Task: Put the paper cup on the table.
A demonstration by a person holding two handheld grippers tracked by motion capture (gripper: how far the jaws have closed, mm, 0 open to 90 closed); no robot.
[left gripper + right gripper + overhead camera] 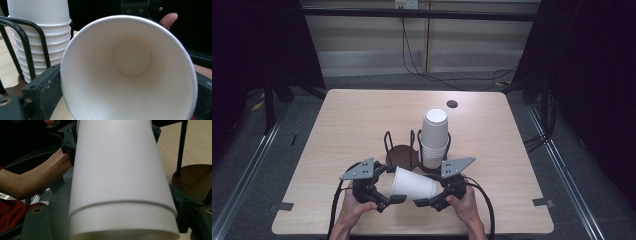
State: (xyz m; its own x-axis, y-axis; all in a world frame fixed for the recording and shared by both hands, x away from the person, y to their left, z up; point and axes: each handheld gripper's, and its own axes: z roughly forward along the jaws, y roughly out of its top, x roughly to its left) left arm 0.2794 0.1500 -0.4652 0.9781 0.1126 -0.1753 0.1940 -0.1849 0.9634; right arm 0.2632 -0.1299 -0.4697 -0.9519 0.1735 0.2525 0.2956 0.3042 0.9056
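A white paper cup (pixel 412 184) lies on its side in the air between my two grippers, near the table's front edge. Its open mouth (pixel 130 70) faces the left gripper (pixel 393 186), whose jaws rest against the rim on both sides. The left gripper (pixel 122 100) looks straight into the empty cup. My right gripper (pixel 432 190) is shut on the cup's narrow base end. In the right gripper view the cup's outer wall (pixel 120 170) rises between that gripper's (pixel 112 220) jaws, and a raised edge runs around the cup close to them.
A stack of white cups (pixel 433 137) stands in the right ring of a black wire holder (pixel 401 152) with brown bases, just behind the grippers. Its left ring holds nothing. A dark round spot (pixel 452 104) marks the wooden table (pixel 362 115) farther back.
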